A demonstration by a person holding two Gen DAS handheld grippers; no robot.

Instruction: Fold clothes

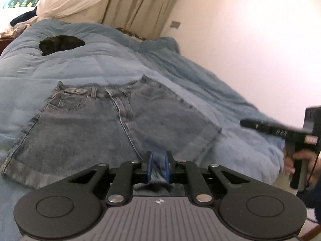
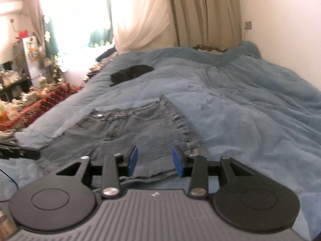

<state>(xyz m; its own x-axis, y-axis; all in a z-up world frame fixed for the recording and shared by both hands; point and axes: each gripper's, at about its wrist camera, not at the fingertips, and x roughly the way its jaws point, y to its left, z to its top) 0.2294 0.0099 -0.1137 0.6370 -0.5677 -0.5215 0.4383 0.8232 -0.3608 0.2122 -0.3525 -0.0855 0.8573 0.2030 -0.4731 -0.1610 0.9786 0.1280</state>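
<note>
I am looking at the shorts (image 1: 104, 124), denim, lying flat on the bed (image 1: 180, 76) with the waistband away from me and the hems toward me. I am holding the left tool (image 1: 159, 165) at the near edge, where its blue pads are nearly together with a fold of denim at the crotch between them, so I am judging it clenched on the shorts. I am keeping the right tool (image 2: 155, 160) released, pads well apart, hovering over the near right hem without gripping anything.

What I am worrying about: the left pinch is looking narrow, so the denim could be slipping out as I lift, or I could be catching the blue comforter (image 2: 240, 104) underneath along with it, since both are the same colour and the boundary is hard to read. With only one tool gripping, the cloth could be bunching sideways rather than folding cleanly.

I am not seeing the very near edge of the shorts, since each tool body is covering it. The dark lump (image 1: 61, 44) farther up the bed is too blurred to identify, and motion blur is softening the right view
</note>
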